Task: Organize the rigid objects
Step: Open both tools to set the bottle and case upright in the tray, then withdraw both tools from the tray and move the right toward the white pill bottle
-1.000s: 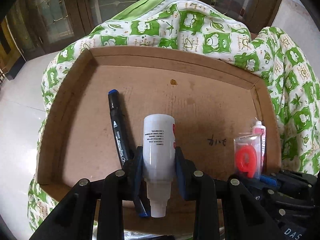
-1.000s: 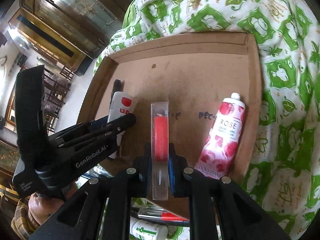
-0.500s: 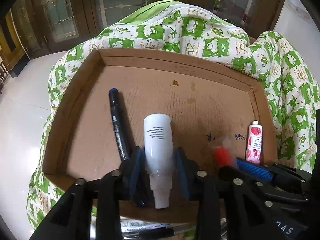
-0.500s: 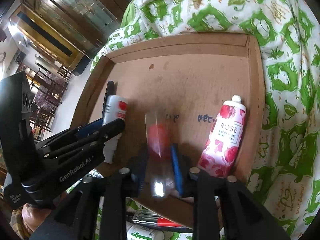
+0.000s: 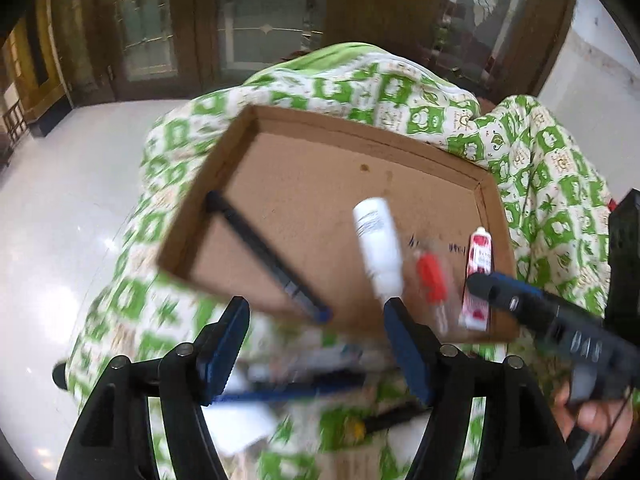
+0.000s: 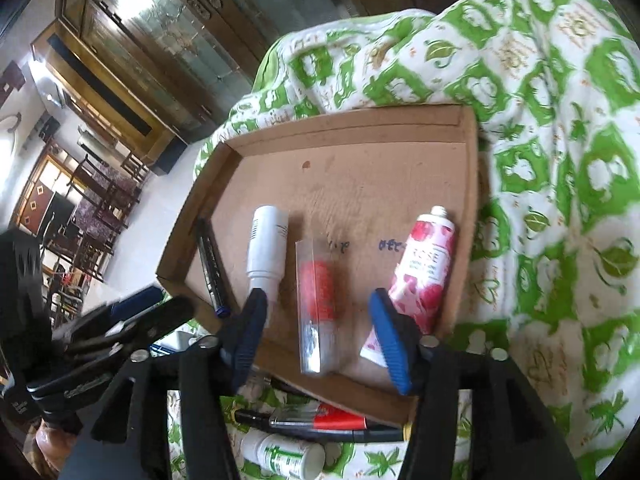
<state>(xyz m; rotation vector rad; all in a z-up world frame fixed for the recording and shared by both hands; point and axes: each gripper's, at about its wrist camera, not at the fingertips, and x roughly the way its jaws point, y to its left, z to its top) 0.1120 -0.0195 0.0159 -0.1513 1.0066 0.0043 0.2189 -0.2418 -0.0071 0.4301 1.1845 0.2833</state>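
A shallow cardboard tray (image 5: 360,128) (image 6: 344,120) lies on a green-and-white blanket. In it lie a black marker (image 5: 260,252) (image 6: 210,264), a white bottle (image 5: 378,240) (image 6: 267,244), a clear packet with a red candle (image 5: 430,280) (image 6: 316,280) and a rose hand-cream tube (image 5: 478,272) (image 6: 426,268). My left gripper (image 5: 316,316) hovers off the tray's near edge, its jaws opening with nothing between them. My right gripper (image 6: 317,306) has its jaws opening too. The packet lies flat between them, and the pads stand clear of it.
Below the tray's near edge more items lie on the blanket: a pen with a red part (image 6: 320,420), a white bottle with green print (image 6: 280,456) and blurred pens (image 5: 304,388). A pale tiled floor (image 5: 60,208) and wooden cabinets (image 6: 132,60) surround the blanket.
The left gripper let go of the white bottle and drew back and up from the tray. The right gripper let go of the candle packet, which now lies flat in the tray.
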